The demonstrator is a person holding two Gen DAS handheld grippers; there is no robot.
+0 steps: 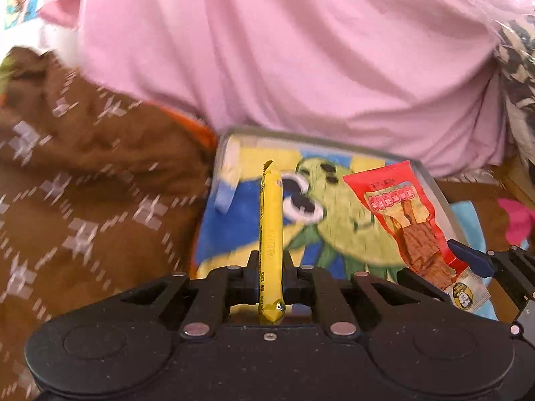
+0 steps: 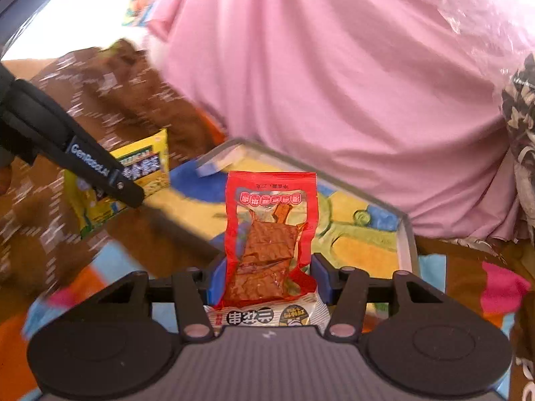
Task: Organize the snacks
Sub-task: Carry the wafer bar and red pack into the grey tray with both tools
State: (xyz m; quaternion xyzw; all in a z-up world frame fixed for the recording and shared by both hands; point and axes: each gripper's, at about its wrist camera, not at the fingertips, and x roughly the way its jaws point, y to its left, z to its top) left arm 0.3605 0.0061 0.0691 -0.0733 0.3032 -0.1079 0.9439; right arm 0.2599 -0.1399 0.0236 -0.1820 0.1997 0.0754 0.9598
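Observation:
My left gripper (image 1: 271, 264) is shut on a thin yellow stick snack (image 1: 271, 220) that points forward over a cartoon-printed tray (image 1: 431, 180). My right gripper (image 2: 267, 267) is shut on a red packet of brown dried tofu (image 2: 271, 234), held over the same tray (image 2: 406, 234). In the left wrist view the red packet (image 1: 404, 220) and the right gripper (image 1: 444, 267) show at the right, above the tray. In the right wrist view the left gripper's black finger (image 2: 100, 173) crosses the left side.
A yellow snack box (image 2: 100, 207) lies on the brown patterned blanket (image 2: 100, 100) left of the tray. A big pink cloth (image 1: 284, 50) rises right behind the tray. A colourful mat (image 2: 468, 284) and a pink object (image 1: 515, 220) lie to the right.

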